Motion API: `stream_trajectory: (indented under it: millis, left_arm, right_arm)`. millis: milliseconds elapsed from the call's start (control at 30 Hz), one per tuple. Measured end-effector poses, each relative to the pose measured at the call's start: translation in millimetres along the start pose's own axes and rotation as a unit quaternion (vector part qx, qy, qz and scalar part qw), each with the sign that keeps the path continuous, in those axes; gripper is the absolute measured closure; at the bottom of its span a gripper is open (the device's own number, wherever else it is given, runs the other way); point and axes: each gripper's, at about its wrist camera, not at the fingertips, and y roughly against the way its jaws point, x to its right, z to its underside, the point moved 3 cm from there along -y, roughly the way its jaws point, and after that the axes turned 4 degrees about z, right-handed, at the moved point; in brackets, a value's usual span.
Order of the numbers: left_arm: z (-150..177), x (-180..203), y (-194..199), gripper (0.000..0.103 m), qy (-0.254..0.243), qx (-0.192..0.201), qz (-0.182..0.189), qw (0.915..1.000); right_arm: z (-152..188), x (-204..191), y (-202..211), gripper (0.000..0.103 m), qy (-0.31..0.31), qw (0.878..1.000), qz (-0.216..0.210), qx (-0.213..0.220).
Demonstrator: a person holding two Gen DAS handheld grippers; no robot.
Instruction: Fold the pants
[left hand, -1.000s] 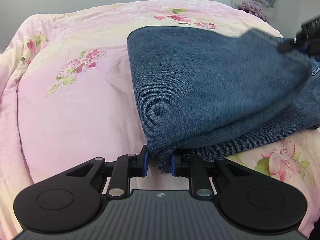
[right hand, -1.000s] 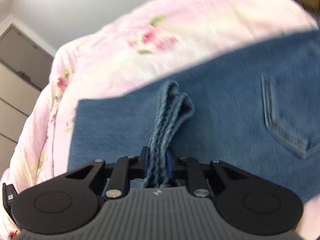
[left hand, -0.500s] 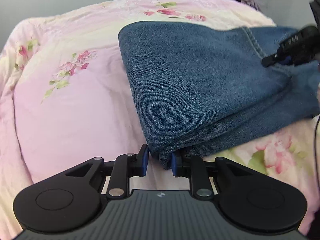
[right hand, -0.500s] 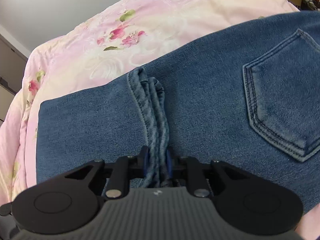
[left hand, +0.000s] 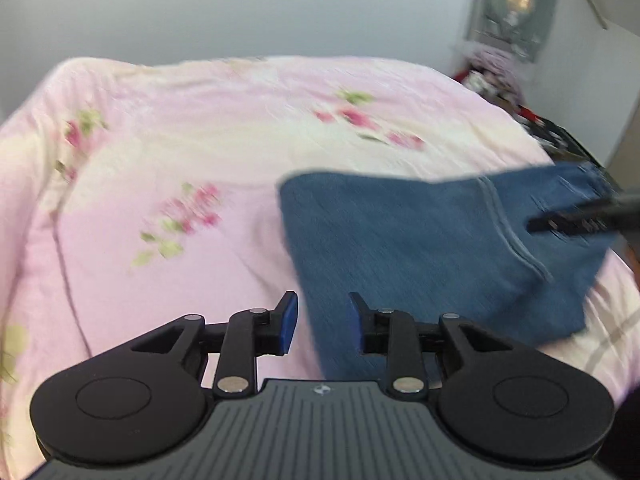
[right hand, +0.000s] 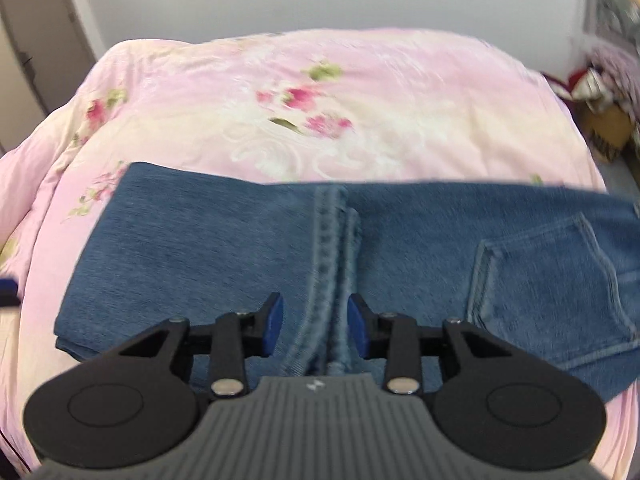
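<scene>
The blue jeans [right hand: 200, 248] lie folded on the pink floral quilt [right hand: 320, 92], with a back pocket [right hand: 552, 280] facing up at the right. My right gripper [right hand: 316, 324] hovers over the hem seam [right hand: 332, 240]. Its jaws are opening; the seam runs between them and the pads no longer pinch it. In the left wrist view the jeans [left hand: 420, 248] fill the right half. My left gripper [left hand: 322, 328] is raised above their near left corner with its jaws opening and nothing pinched. The right gripper [left hand: 580, 220] shows as a dark blur at the far right.
The quilt [left hand: 160, 160] covers the whole bed and drops away at its left and far edges. A wardrobe [right hand: 36, 40] stands at the far left. Cluttered items [right hand: 604, 96] sit beside the bed on the right, under a wall hanging [left hand: 516, 4].
Both grippers have let go of the jeans: the left released the folded corner and rose, and the right released the hem seam. The jeans now rest flat on the quilt.
</scene>
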Motion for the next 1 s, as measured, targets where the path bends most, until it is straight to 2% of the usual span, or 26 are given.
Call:
stream_trajectory:
  millis: [167, 233, 333, 500, 533, 567, 633, 700, 833, 900, 1000]
  left_arm:
    - [-34.2, -30.9, -36.2, 0.08, 0.052, 0.033, -0.004, 0.9981]
    - [-44.1, -38.2, -52.9, 0.086, 0.072, 0.033, 0.006, 0.9969]
    - [-54.9, -42.3, -77.5, 0.089, 0.087, 0.033, 0.019, 0.9955]
    - [-58.3, -37.8, -116.6, 0.092, 0.089, 0.017, 0.047, 0.9948]
    - [-57.4, -35.7, -124.4, 0.095, 0.086, 0.013, 0.046, 0.9951]
    - [-55.9, -34.3, -132.5, 0.095, 0.083, 0.005, 0.038, 0.9958]
    - [-50.5, -32.1, -153.0, 0.096, 0.079, -0.027, 0.03, 0.9961]
    - [-44.1, -24.2, -173.6, 0.095, 0.051, -0.062, 0.013, 0.9967]
    - [-43.0, -5.2, -182.8, 0.095, 0.004, -0.083, -0.035, 0.996]
    - [-45.6, -3.7, -177.5, 0.095, -0.005, -0.085, -0.04, 0.9955]
    - [-52.0, -7.0, -150.5, 0.095, -0.001, -0.064, -0.038, 0.9972]
  right_arm:
    - [-25.1, -16.5, -20.0, 0.07, 0.017, 1.0, -0.007, 0.017]
    - [-36.4, -18.5, -32.6, 0.071, 0.018, 1.0, -0.009, 0.02]
    - [-52.9, -27.5, -54.8, 0.073, 0.031, 0.999, 0.0, 0.025]
    - [-60.1, -16.4, -91.0, 0.079, 0.046, 0.998, 0.037, -0.001]
    - [-58.2, -11.2, -99.1, 0.087, 0.045, 0.998, 0.037, -0.009]
    - [-54.8, -4.9, -106.6, 0.09, 0.04, 0.998, 0.034, -0.018]
    - [-48.5, 6.7, -118.5, 0.103, 0.026, 0.999, 0.028, -0.027]
    - [-43.6, 17.1, -127.6, 0.103, 0.009, 0.999, 0.015, -0.029]
    - [-38.9, 25.6, -137.2, 0.103, -0.015, 1.0, 0.001, -0.025]
    - [-39.6, 20.4, -134.6, 0.103, -0.002, 1.0, 0.01, -0.025]
    - [-45.2, 15.9, -121.0, 0.103, -0.006, 0.999, 0.012, -0.032]
